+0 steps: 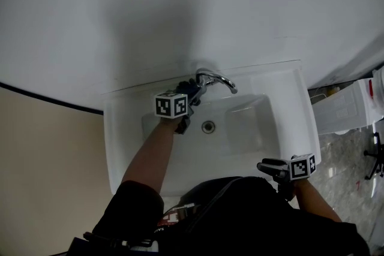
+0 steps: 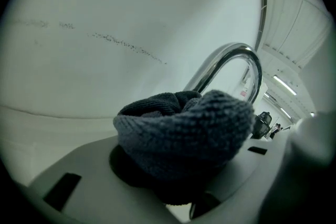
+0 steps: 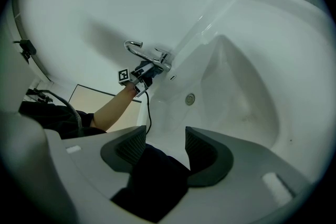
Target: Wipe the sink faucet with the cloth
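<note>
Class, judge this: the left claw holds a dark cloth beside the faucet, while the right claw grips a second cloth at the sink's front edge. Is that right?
Not quite. The right claw grips nothing: the right gripper view shows its jaws apart and empty. The left claw does hold the dark cloth beside the faucet.

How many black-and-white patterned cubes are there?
2. One cube is on the left gripper beside the faucet; the other is on the right gripper at the sink's front rim.
</note>
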Tool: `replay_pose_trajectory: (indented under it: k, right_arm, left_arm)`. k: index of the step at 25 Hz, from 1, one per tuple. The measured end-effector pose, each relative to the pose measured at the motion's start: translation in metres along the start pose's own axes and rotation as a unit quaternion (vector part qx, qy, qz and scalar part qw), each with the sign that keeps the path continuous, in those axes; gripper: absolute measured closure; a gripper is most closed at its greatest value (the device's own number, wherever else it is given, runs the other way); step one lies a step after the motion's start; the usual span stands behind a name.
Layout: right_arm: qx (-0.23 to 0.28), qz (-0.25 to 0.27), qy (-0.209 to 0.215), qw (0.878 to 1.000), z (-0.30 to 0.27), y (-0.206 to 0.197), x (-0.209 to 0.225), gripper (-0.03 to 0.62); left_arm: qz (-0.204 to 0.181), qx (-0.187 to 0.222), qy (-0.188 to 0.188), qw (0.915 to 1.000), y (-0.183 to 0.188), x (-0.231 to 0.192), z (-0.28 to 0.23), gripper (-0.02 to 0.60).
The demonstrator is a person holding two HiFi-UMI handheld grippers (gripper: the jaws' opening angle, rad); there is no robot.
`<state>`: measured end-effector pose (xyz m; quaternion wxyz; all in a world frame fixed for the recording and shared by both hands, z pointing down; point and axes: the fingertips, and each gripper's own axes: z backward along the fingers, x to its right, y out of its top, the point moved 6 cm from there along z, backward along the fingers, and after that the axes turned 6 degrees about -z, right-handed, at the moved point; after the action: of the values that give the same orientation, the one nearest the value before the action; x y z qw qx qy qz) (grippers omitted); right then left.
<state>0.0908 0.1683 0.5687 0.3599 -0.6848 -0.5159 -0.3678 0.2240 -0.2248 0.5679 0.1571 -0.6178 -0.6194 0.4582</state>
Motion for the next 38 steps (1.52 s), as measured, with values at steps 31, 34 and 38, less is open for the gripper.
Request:
replay_pose_trajectory:
  k: [31,34,38]
  right_arm:
    - [0.022,-0.01,-0.003,1.0,0.016,-0.004,0.008,0.368]
    - [0.023,-0.008,-0.003,1.0,0.017,-0.001,0.01,0.37]
    - [0.017,-0.004,0.001,1.0,0.011,-0.002,0.007,0.368]
  left_arm:
    - [0.198,-0.177,-0.046,0.9631,-0.027,0.018,-0.053,0.449]
    - [0.187,-0.165,-0.058,0.9666,-0.008,0.027,-0.042,0.449]
    - [0.203,-0.172,-0.064,0.9617,-0.016,0.021,-0.051,0.449]
